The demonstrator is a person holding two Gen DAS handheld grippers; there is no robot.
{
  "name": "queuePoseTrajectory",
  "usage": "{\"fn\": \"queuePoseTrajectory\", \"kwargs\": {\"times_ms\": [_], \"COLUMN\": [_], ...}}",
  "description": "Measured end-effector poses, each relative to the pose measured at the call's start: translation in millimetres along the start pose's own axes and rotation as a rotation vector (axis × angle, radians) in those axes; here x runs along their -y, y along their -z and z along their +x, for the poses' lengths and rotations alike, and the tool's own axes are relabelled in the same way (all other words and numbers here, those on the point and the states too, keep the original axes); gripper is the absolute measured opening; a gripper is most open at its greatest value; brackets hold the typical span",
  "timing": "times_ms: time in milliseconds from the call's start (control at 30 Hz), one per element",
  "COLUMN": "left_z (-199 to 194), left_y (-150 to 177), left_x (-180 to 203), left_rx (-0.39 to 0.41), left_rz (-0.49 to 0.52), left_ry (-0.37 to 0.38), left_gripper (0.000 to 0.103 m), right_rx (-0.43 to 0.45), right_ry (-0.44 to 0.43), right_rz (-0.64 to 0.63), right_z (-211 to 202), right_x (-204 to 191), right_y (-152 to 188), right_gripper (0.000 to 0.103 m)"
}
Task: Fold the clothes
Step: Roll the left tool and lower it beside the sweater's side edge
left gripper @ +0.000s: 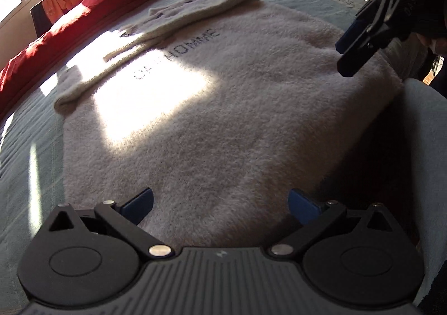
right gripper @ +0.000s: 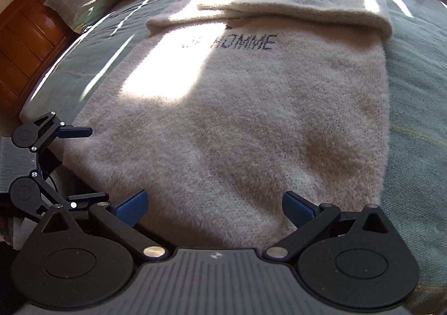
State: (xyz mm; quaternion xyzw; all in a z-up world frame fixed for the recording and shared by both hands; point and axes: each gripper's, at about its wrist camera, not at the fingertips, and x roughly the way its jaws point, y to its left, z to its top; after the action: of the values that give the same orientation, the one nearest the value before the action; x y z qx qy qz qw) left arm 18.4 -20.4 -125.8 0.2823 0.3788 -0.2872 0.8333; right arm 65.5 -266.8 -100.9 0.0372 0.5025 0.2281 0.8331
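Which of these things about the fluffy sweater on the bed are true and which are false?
1. The sweater lies flat on the bed. True.
2. The letters on the sweater are red. False: they are dark, nearly black.
3. The right gripper pinches the sweater. False: its fingers are spread apart, holding nothing.
4. A sleeve is folded across the top of the sweater. True.
5. The blanket at the far edge is blue. False: it is red.
6. The left gripper is open. True.
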Motion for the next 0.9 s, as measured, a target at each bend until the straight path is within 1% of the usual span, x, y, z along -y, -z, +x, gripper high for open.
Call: {"fn": "queuePoseTrajectory", "kwargs": {"times_ms": [100,167,200,300,467,533,733,900], "left_z": [-2.7,-1.9,-0.7,5.6,16.2,20.4,23.3,26.0], "left_y": [-2.4,-2.5,-2.3,-1.2,0.8,1.5,3.0,8.7], "left_x": [25.0,43.4,50.1,59.8,75.9,82.4,87.6,92.3], "left_rx": [0.050,0.079,0.087,0.085,0.082,0.081,0.067,0.065], "left_rz": [0.186,0.301,0.342,0.396,0.486,0.522,0.532,0.585], "left_ry": [-0.005,-0.003,-0.005,-0.022,-0.050,-0.061,-0.087,-0.135], "left_gripper": [0.102,0.102,0.102,0.102,0.102,0.102,0.102,0.102], "right_rx": [0.042,0.043,0.041,0.026,0.009,0.007,0.020,0.012], "right_ry": [0.060,0.076,0.081,0.097,0.091,0.104,0.109,0.113], "right_rz": [-0.072,-0.086,-0.090,-0.086,-0.067,-0.067,-0.039,-0.089], "right_z": [-13.2,-16.6,-17.7,-13.9,-8.2,-8.0,-15.1,-18.7], "right_x": [-2.7,-3.9,-4.5,-10.2,-16.5,-16.9,-12.6,-17.4], "right_y": [-6.2,-8.9,-9.9,-9.7,-3.7,-0.9,3.2,4.1], "right_gripper": [0.103,0.103,0.103,0.103,0.103,0.103,0.103,0.103]}}
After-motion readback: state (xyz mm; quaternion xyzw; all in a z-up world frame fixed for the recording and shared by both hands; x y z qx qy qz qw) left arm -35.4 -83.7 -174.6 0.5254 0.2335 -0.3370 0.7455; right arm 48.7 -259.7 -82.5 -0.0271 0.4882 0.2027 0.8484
